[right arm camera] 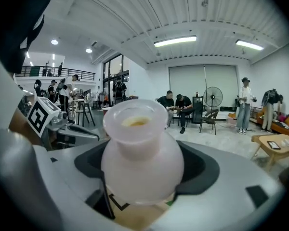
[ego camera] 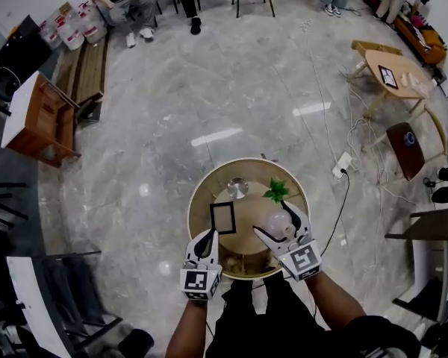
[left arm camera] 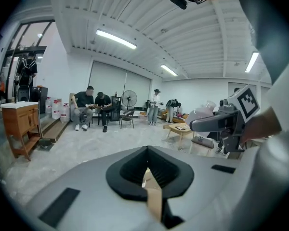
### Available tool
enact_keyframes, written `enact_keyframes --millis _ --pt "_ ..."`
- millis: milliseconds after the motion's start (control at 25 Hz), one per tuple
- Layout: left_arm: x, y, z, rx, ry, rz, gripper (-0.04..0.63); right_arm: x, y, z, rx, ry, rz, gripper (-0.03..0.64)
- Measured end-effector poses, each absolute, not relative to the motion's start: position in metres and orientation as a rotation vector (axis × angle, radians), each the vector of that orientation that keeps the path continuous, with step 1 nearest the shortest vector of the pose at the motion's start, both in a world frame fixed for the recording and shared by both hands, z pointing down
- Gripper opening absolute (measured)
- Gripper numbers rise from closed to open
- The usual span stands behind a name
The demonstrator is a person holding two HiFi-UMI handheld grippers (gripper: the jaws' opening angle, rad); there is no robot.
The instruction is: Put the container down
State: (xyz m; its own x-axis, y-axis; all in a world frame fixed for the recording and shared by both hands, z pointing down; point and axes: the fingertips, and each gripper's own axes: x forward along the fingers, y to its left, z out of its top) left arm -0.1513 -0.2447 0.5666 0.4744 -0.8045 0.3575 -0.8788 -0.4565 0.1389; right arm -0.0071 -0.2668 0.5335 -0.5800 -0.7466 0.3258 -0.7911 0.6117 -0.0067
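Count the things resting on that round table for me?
3: a picture frame at left, a metal cup at the far side, a green plant at right. The right gripper and its vase may hide more.

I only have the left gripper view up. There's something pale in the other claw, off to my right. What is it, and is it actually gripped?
Observer: A frosted pale container with a round body and a wide open neck. The right claw is shut on its body.
Operator: What's underneath it?
Observer: In the head view it sits over the right half of a round wooden table. I can't tell whether it touches the top.
Operator: Anything already on that table?
Observer: A dark picture frame, a small metal cup, and a green plant just beyond the container.
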Motion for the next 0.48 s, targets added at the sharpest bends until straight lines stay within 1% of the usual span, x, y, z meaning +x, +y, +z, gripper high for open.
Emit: enact_keyframes --millis 240,480 --pt "-0.143 -0.277 0.61 2.413 -1.447 0.337 -0.002 -0.003 -0.291 0.591 1.232 -2.531 0.224 0.405" --pt "-0.139 -0.294 0.673 2.388 -1.483 0.33 -0.002 -0.004 -0.303 0.657 1.215 -2.488 0.271 0.405"
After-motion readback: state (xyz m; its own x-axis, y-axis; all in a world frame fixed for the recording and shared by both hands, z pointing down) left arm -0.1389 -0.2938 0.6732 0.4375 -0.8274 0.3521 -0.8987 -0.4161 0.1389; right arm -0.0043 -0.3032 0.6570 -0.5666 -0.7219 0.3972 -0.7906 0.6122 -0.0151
